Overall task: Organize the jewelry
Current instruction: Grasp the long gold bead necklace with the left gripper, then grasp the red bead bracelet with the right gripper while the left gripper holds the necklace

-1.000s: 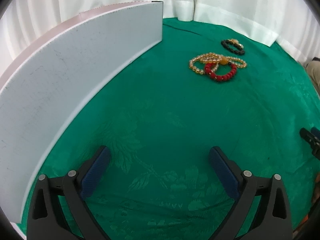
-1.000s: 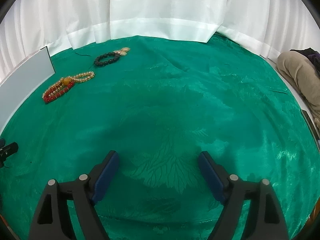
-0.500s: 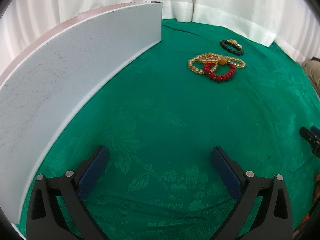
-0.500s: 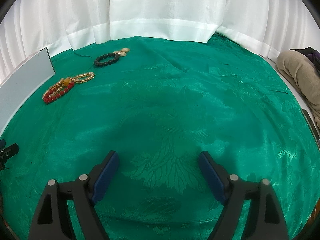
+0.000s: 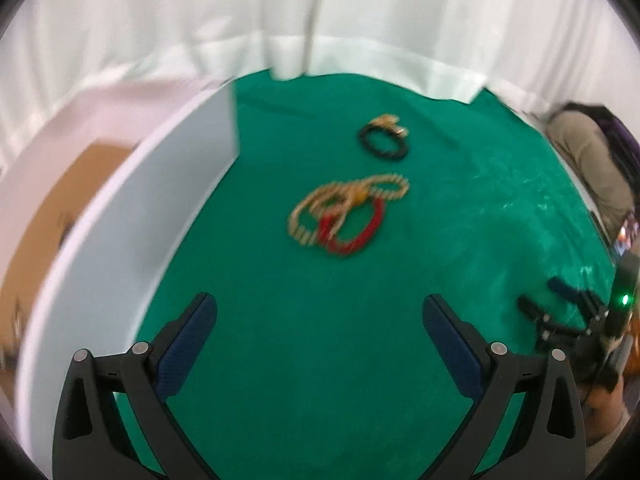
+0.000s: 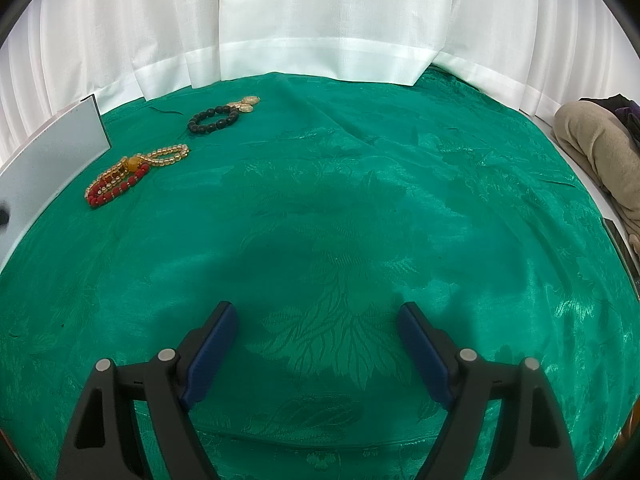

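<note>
A red bead bracelet (image 5: 352,232) lies tangled with a yellow bead strand (image 5: 316,208) on the green cloth, ahead of my open, empty left gripper (image 5: 320,320). A black bead bracelet (image 5: 382,142) with gold charms lies farther back. The left wrist view is blurred. In the right wrist view the red bracelet (image 6: 116,190), the yellow strand (image 6: 168,154) and the black bracelet (image 6: 214,120) lie far to the left. My right gripper (image 6: 318,328) is open and empty over bare cloth. It also shows in the left wrist view (image 5: 560,312) at the right edge.
A white box wall (image 5: 120,232) stands along the left, with a brown inside (image 5: 52,216) behind it; it shows in the right wrist view (image 6: 48,156) too. White curtains (image 6: 320,20) close the back. A beige bundle (image 6: 596,148) lies at the far right.
My left gripper has swung right and risen quickly, so the bracelets now lie nearer the middle of its view and the box inside shows. My right gripper has barely moved.
</note>
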The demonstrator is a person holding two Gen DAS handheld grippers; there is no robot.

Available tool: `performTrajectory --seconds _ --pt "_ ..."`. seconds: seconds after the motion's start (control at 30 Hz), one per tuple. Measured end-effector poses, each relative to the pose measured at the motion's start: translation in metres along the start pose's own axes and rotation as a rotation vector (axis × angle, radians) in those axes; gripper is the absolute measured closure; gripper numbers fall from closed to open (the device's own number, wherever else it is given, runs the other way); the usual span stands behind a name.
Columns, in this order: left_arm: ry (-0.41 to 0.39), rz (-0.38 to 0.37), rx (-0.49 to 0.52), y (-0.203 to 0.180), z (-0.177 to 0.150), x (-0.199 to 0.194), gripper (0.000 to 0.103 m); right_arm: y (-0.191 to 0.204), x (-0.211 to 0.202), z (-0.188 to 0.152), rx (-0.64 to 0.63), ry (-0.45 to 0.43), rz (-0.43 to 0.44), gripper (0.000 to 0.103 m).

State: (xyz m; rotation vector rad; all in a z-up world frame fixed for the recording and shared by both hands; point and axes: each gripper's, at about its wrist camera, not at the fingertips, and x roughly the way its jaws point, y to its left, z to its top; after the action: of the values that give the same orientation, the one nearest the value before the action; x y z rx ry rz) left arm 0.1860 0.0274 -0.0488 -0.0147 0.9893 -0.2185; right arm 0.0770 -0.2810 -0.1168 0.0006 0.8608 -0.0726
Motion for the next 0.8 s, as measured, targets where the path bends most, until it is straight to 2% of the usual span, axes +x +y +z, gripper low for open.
performTrajectory --seconds 0.17,0.27,0.33,0.37,0.47,0.57,0.8 --pt "0.027 0.047 0.119 -0.022 0.04 0.047 0.003 0.0 0.0 0.0 0.0 0.0 0.0 0.018" --pt "0.048 0.08 0.177 -0.035 0.051 0.077 0.018 0.0 0.0 0.0 0.001 0.0 0.001 0.018" --pt "0.07 0.088 0.182 -0.037 0.056 0.095 0.027 0.0 0.0 0.0 0.001 0.0 0.001 0.018" --pt "0.079 0.084 0.177 -0.037 0.057 0.103 0.036 0.0 0.0 0.0 0.001 0.0 0.001 0.018" --pt "0.118 0.046 0.164 -0.034 0.059 0.114 0.096 0.0 0.0 0.0 0.001 0.0 0.0 0.018" --pt "0.096 0.006 0.131 -0.028 0.058 0.101 0.097 0.0 0.0 0.0 0.001 0.0 0.001 0.018" --pt "-0.017 -0.142 -0.025 0.008 0.062 0.018 0.098 0.0 0.0 0.0 0.001 0.0 0.001 0.018"
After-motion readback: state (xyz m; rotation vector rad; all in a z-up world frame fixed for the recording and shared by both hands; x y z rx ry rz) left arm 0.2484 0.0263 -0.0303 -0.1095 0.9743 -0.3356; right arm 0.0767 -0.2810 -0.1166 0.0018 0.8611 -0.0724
